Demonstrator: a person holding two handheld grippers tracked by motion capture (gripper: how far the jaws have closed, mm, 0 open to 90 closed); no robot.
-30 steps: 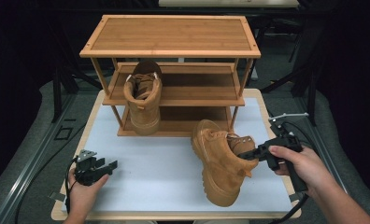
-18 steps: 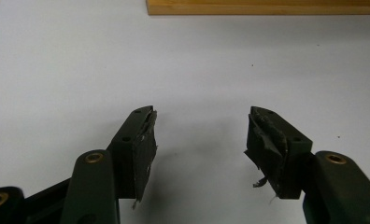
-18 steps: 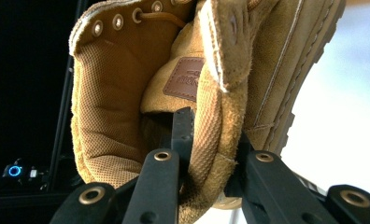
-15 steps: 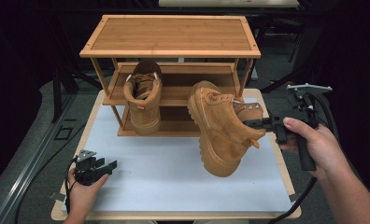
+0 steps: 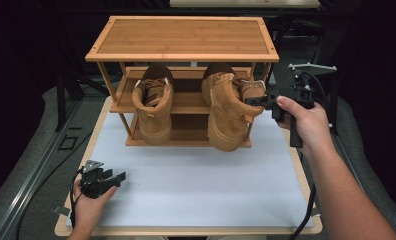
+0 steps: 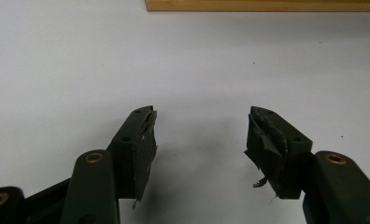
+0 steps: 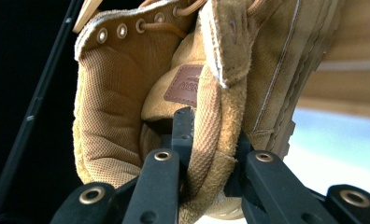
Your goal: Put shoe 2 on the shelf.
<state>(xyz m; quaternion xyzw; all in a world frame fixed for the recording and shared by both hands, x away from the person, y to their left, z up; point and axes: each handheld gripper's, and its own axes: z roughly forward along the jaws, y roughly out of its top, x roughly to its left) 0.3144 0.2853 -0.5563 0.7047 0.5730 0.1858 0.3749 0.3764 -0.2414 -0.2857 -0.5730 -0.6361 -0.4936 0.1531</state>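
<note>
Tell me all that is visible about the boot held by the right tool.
The held boot is tan, suede-looking, with a thick ridged sole, metal eyelets, tan laces, a mesh-like lining and a brown tongue label. The right tool is shut on its collar, one jaw inside and one outside. It hangs tilted in front of the wooden rack, at the middle shelf's right end, beside the matching boot on that shelf. Contact with the shelf cannot be judged.

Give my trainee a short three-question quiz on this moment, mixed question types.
1. True or false: the left tool is open over bare table.
2. What does the right tool grip? A) the rack's post B) the collar of a tan boot C) nothing
3. Where is the other boot?

Key: 1 true. 2 B. 3 On the wooden rack, on its middle shelf, left of the held boot.
</note>
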